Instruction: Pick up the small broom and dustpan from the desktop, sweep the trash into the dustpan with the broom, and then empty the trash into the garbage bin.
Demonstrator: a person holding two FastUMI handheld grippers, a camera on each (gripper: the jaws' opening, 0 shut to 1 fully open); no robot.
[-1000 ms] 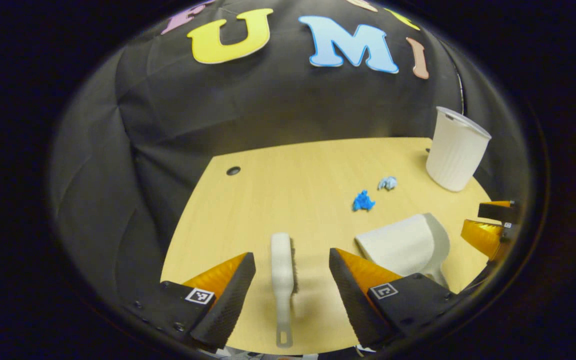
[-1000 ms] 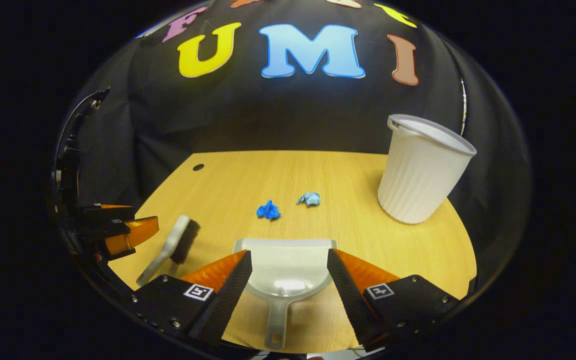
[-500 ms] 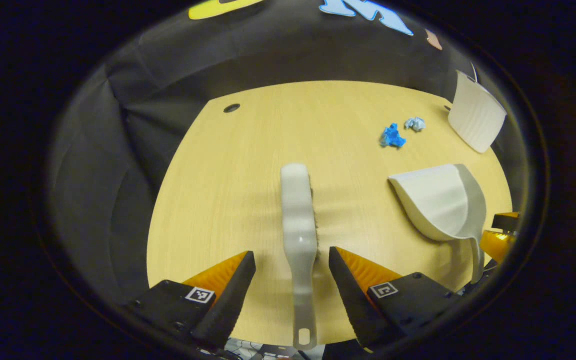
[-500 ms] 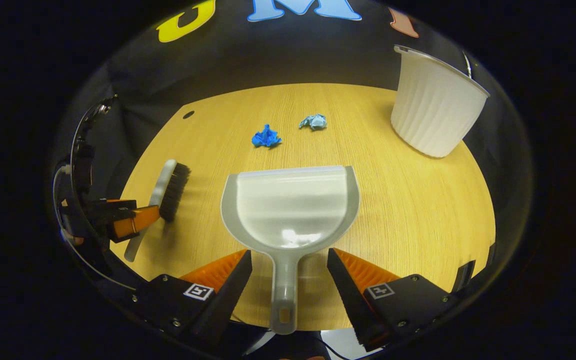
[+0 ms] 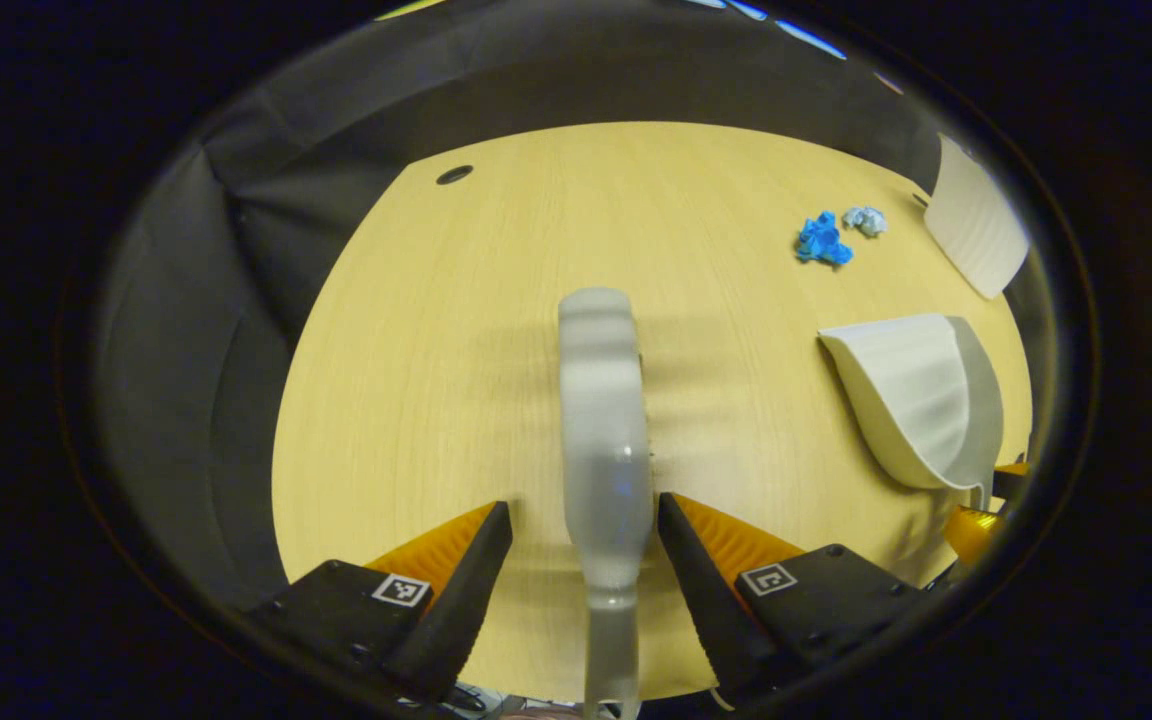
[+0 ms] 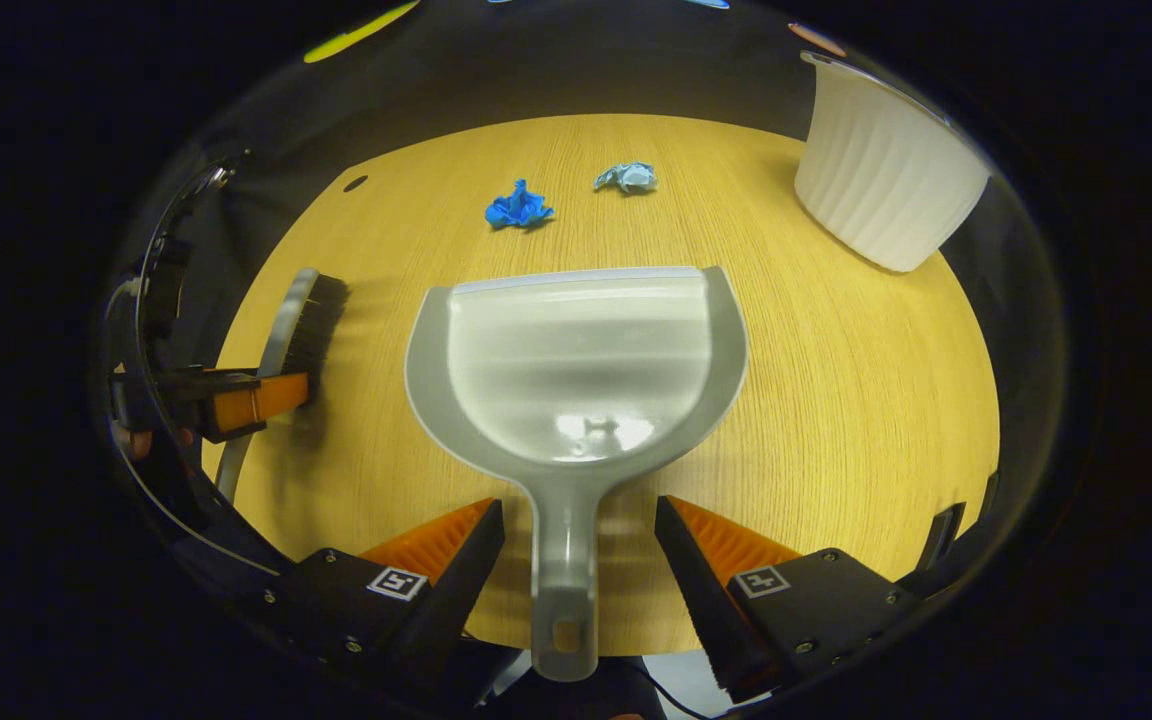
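In the right gripper view, the dustpan [image 6: 576, 360] lies on the counter [image 6: 836, 400], mouth away from the camera. The broom [image 6: 301, 330] lies to its left. Two paper scraps [image 6: 518, 208] [image 6: 626, 177] lie beyond the dustpan; the garbage bin [image 6: 881, 180] stands far right.

Light wood desktop [image 6: 836, 400], round cable hole [image 5: 454, 175] at far left corner; black cloth wall [image 5: 266, 220] behind.

A wooden table [image 6: 836, 400] is seen. A broom [image 5: 601, 400] is laid between the left claw's [image 5: 584, 525] fingers, a dustpan [image 6: 576, 370] between the right claw's [image 6: 579, 525]. Farther ahead, two blue scraps [image 6: 519, 208] and a white bin [image 6: 881, 185] are placed.
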